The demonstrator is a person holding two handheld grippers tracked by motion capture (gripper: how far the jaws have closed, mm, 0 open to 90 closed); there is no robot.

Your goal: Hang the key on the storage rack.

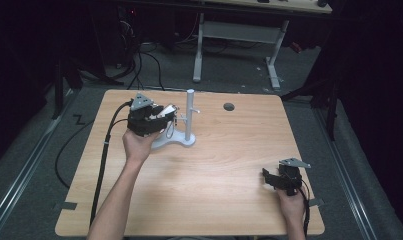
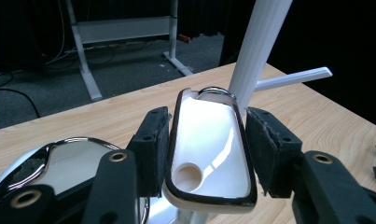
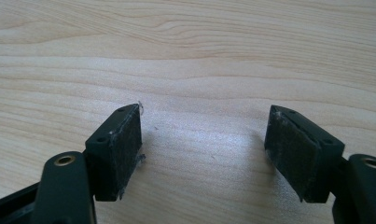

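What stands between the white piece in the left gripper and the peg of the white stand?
Nothing visible stands in the way. The left gripper is shut on the white piece, whose metal ring is already close to the stand's post. The side peg juts out bare beyond it.

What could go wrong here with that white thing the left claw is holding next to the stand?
1. The left claw grips the white, chrome-rimmed piece by its smooth side edges, so it might slip or twist as it moves.
2. The piece's top ring sits right beside the white post and below its thin side peg; a misjudged push could knock the stand or miss the peg.
3. The right claw rests open on the table, far from the stand, so nothing steadies the base.
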